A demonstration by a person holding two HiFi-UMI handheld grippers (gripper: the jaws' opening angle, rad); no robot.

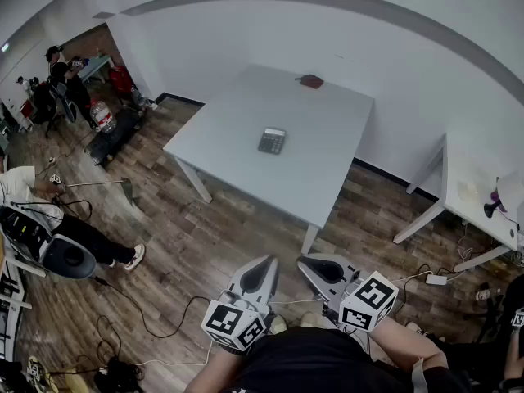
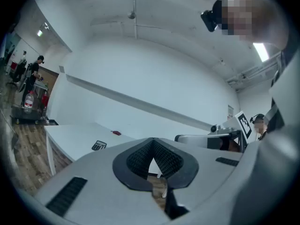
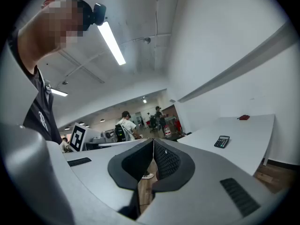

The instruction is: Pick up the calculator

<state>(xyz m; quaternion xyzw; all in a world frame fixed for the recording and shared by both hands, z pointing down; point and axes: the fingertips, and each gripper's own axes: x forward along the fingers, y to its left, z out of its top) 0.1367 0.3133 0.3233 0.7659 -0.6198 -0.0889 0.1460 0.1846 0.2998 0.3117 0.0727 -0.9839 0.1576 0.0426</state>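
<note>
Grey left tongs, right tongs: closed

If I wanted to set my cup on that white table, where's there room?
Nearly everywhere: the table holds only the calculator mid-top and a small red object near the far edge. Its left half and the strip in front of the calculator are bare. The floor at left is crowded with cables.

The table is smooth matt white, the floor grained wood planks, the calculator dark plastic.
</note>
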